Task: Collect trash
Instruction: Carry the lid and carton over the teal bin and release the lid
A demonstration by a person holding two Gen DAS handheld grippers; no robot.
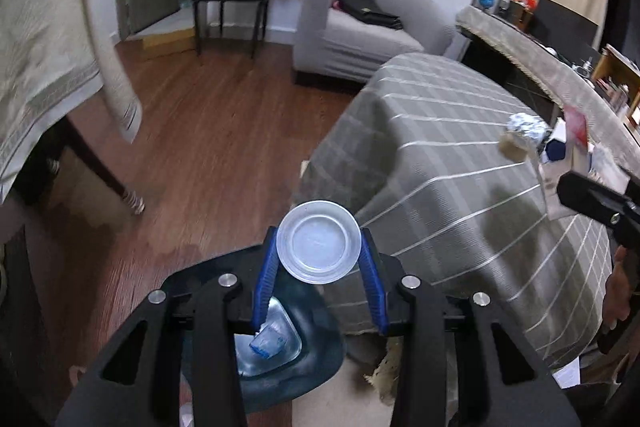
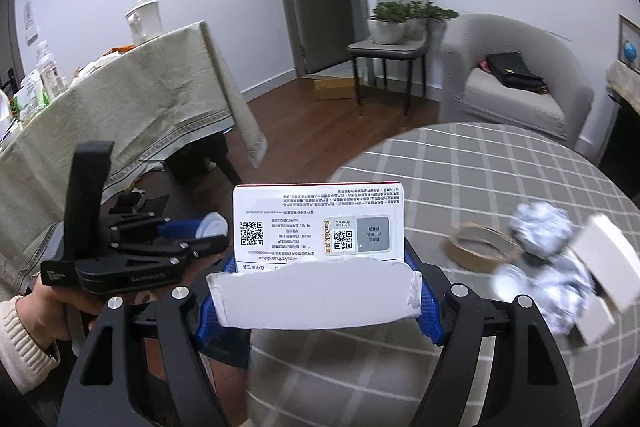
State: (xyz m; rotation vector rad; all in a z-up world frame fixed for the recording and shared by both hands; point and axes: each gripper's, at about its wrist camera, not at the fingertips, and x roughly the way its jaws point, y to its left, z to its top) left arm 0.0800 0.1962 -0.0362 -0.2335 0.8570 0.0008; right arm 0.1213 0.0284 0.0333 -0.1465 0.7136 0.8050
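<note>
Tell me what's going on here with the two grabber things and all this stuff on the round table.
A person is clearing trash with handheld tongs. The left tongs grip a clear plastic cup above a dark bin on the floor. The right tongs hold a torn card package near the edge of the checked round table. Crumpled foil, a tape roll and a small white box remain on the table.

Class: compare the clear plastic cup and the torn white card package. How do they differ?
The clear round plastic cup is see-through and plain; the torn white card package is opaque, flat and printed with QR codes. The cup sits in the left gripper, the package in the right gripper. Both are gripped between blue pads.
</note>
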